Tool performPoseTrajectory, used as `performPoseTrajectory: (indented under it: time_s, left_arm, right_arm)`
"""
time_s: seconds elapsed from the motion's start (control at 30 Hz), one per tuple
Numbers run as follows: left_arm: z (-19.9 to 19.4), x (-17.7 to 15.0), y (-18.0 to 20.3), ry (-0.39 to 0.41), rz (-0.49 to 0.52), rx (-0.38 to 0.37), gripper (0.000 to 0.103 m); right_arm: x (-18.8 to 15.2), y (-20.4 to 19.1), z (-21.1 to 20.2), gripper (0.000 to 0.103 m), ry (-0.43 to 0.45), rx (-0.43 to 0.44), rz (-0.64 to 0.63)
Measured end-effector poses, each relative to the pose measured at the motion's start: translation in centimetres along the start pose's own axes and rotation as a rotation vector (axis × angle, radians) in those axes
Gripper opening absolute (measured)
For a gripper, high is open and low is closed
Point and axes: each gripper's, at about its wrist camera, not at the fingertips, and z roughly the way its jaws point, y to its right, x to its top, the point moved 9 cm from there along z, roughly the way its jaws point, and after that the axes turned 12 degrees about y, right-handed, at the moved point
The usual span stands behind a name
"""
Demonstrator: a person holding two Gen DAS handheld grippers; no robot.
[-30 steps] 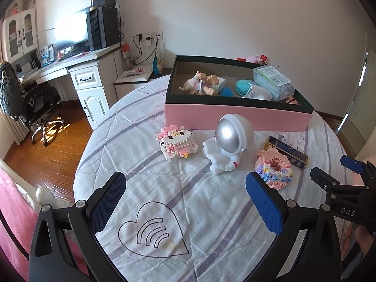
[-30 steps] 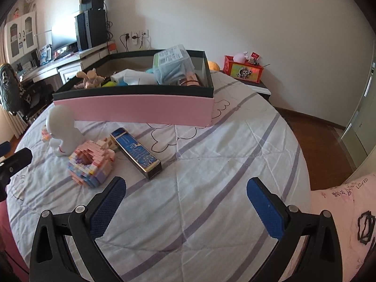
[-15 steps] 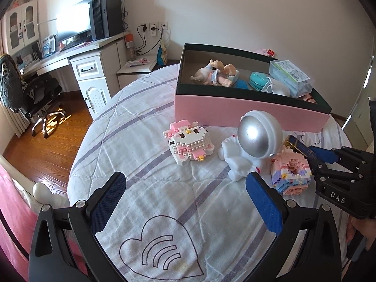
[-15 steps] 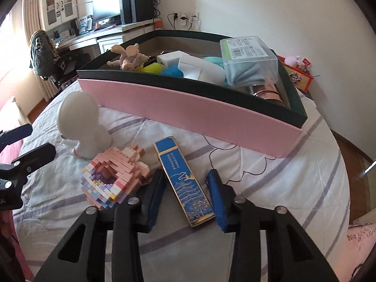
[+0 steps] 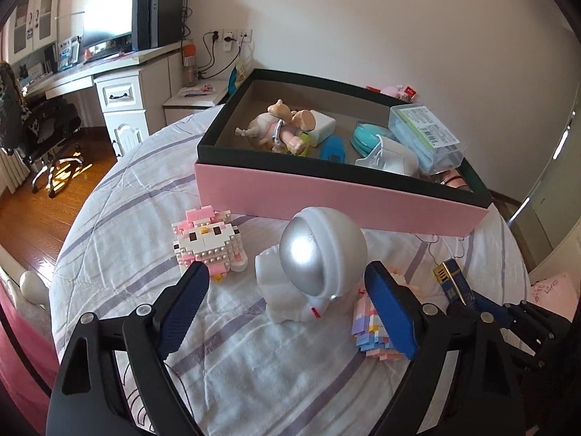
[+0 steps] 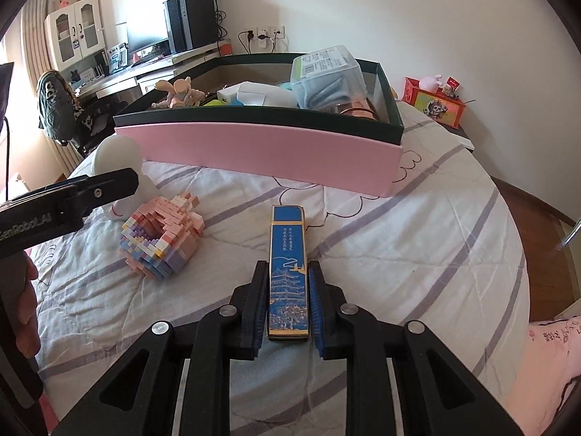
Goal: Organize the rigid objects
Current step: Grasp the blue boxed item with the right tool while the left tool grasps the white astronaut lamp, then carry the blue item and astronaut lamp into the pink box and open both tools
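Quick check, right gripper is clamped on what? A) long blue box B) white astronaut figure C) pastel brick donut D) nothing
A: in the right wrist view the right gripper has both pads pressed against the sides of the long blue box, while the pastel brick donut and white astronaut figure sit untouched on the bedsheet.

Long blue box with gold trim, flat on bed; white astronaut figure upright; pastel block donut and block cat flanking it; pink box behind, filled.
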Motion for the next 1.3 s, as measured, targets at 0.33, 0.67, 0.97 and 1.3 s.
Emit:
performPoseTrajectory:
  time_s: [0.33, 0.67, 0.97, 1.3]
  left_arm:
    - [2.0, 0.8, 2.2, 0.024, 0.122, 0.052, 0.062]
    - [-0.1, 1.0, 0.8, 0.059, 0.091, 0.006, 0.054]
    - [-5.3, 1.4, 0.2, 0.147, 0.101, -0.040, 0.054]
    - [-12.3, 3.4, 1.5, 0.302, 0.153, -0.035, 0.054]
  right_arm:
    - [0.5, 0.2, 0.8, 0.021, 0.007, 0.019, 0.014]
    - [0.6, 0.3, 0.2, 0.021, 0.035, 0.050, 0.043]
    - [2.5, -1.7, -3.9, 0.021, 0.199, 0.066, 0.102]
    - [6.4, -5.6, -10.3, 0.021, 0.398, 0.056, 0.048]
